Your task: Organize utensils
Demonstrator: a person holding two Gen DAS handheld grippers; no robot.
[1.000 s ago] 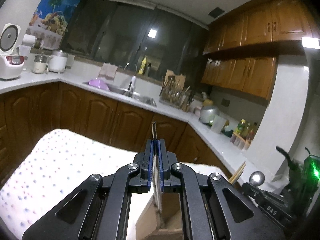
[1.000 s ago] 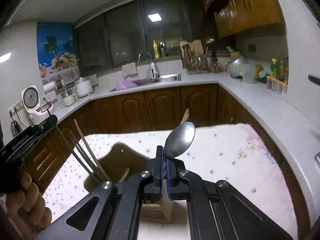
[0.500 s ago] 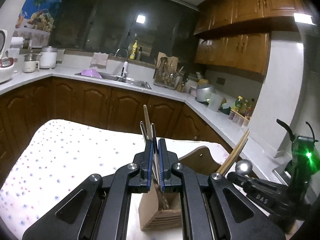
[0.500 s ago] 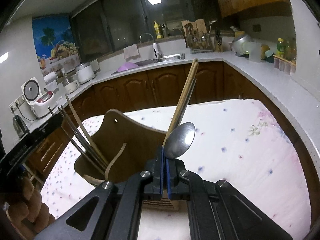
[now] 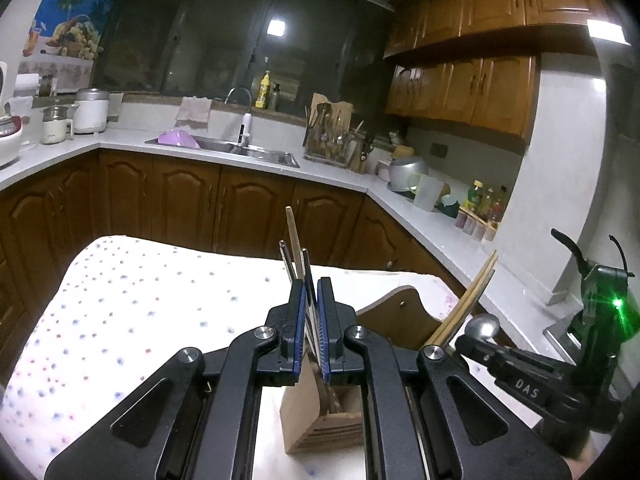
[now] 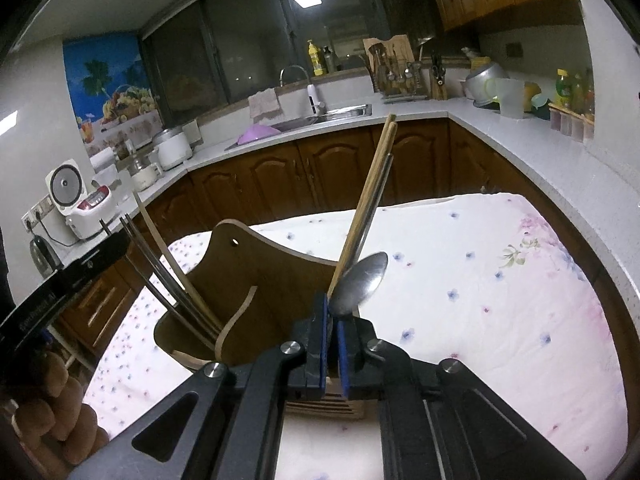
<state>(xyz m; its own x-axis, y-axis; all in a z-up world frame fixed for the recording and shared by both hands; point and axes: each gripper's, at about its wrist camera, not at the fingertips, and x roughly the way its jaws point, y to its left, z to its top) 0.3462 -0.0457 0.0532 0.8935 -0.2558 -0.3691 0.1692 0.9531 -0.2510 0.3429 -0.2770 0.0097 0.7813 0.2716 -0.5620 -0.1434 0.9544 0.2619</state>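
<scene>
**Ana:** Gripper first: the left gripper sits low and centre in the left wrist view, its blue pads pressed onto a bundle of chopsticks, two metal ones and one wooden, whose tips stick up above the jaws.

**Ben:** Any writing?

**Ana:** "DAS" in white on the black body of the right gripper, at the lower right of that view, beside a green light. In the right wrist view, a black bar at the lower left carries white lettering ending in "AI"; the rest is too blurred to read.

**Ben:** And the right gripper?

**Ana:** Its jaws have just been opening a little. A narrow gap shows between the blue pads, with the handle of a steel spoon in it, bowl upward. I cannot tell whether the pads still press on it.

**Ben:** Where does everything go?

**Ana:** Into a wooden utensil holder with a curved back, a hanging hole and a slatted front. It stands on a bench covered by a white cloth with small flowers, at the middle of both views. More chopsticks, wooden and metal, lean out of its right compartment, just behind the spoon.
</scene>
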